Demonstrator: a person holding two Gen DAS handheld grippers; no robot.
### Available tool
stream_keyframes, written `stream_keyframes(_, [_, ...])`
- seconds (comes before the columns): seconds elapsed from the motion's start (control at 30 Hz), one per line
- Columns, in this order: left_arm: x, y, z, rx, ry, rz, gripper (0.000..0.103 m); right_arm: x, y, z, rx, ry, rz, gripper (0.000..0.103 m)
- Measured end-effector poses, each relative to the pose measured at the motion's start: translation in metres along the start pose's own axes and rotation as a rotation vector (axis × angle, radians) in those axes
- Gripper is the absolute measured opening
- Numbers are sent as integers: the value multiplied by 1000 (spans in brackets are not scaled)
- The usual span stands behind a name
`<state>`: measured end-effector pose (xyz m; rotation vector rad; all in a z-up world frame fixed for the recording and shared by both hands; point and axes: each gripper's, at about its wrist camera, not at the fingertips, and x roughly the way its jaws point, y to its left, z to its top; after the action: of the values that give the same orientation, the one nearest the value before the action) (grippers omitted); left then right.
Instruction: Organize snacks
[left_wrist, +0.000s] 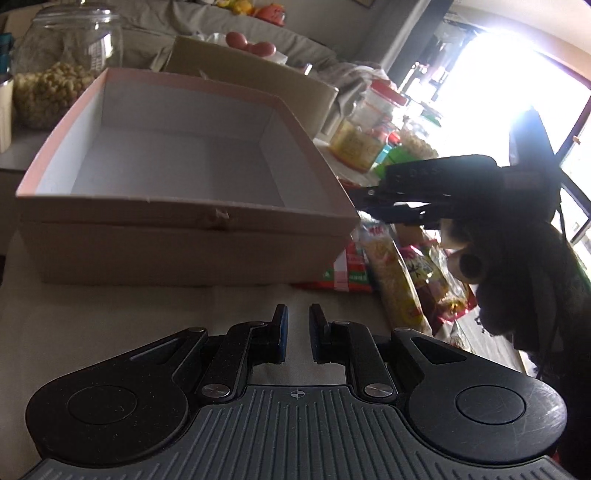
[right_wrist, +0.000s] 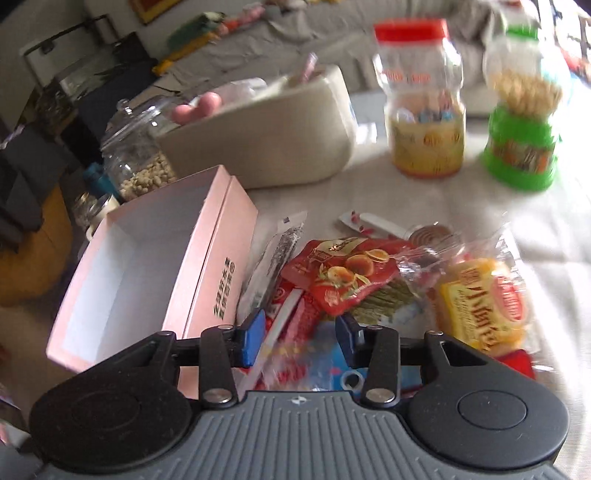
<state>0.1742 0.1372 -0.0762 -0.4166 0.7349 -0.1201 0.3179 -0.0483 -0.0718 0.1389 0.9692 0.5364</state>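
An empty pink box (left_wrist: 177, 155) with a white inside stands on the table; it also shows in the right wrist view (right_wrist: 147, 266) at the left. A pile of snack packets (right_wrist: 354, 280) lies right of it, among them a red packet (right_wrist: 343, 273) and a yellow packet (right_wrist: 484, 302); the pile shows in the left wrist view (left_wrist: 402, 280). My left gripper (left_wrist: 298, 325) is empty, its jaws a narrow gap apart, low over bare table in front of the box. My right gripper (right_wrist: 301, 332) is open above the near edge of the pile, holding nothing; it shows in the left wrist view (left_wrist: 373, 199).
A beige tub (right_wrist: 266, 140) stands behind the box. A glass jar of nuts (right_wrist: 136, 158) is at the far left. A red-lidded jar (right_wrist: 421, 103) and a green-based jar (right_wrist: 521, 118) stand at the back right. A sofa lies beyond the table.
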Motion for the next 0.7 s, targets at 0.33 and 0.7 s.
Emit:
stream_keyframes(0.33, [3,9,-1,-47,7,-18,15,20,23,8,-118,-19,-26,24])
stream_keyframes(0.7, [24,-8,6,-47,32,-44,15,-28,-14,-29,-127,16,29,14])
